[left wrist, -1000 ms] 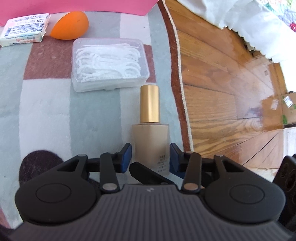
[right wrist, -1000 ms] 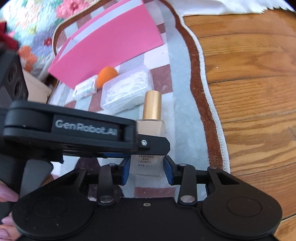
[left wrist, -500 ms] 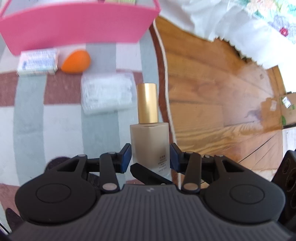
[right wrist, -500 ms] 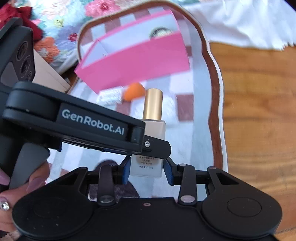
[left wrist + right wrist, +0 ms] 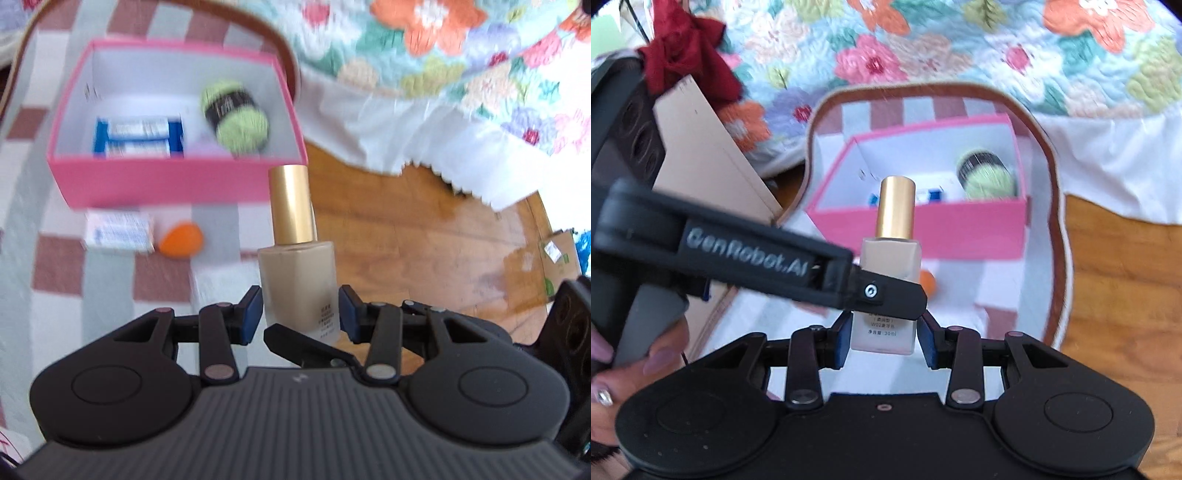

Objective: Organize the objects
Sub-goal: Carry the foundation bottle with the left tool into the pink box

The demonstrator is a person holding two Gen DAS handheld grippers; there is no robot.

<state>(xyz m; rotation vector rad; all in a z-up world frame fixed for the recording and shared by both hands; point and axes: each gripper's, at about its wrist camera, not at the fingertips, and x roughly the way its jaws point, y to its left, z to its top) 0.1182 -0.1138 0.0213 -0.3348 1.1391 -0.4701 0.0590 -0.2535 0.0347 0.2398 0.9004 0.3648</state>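
A beige foundation bottle (image 5: 297,284) with a gold cap is held upright in the air, with both grippers closed on it from different sides. My left gripper (image 5: 300,315) is shut on its lower body. My right gripper (image 5: 883,334) is shut on its base, and the bottle shows there too (image 5: 888,273). The left gripper's black finger (image 5: 886,295) crosses the right wrist view. The pink box (image 5: 177,181) lies ahead on the rug, open, holding a green-capped jar (image 5: 236,118) and a blue-and-white packet (image 5: 138,134).
A small white carton (image 5: 118,230) and an orange sponge (image 5: 181,242) lie on the checked rug (image 5: 74,295) in front of the box. Wooden floor (image 5: 424,251) is to the right. A floral quilt (image 5: 923,44) hangs behind. A cardboard box (image 5: 709,158) stands at left.
Both grippers have lifted the bottle off the rug and tilted up toward the pink box, whose inside now shows. The clear floss-pick box has dropped out of view.
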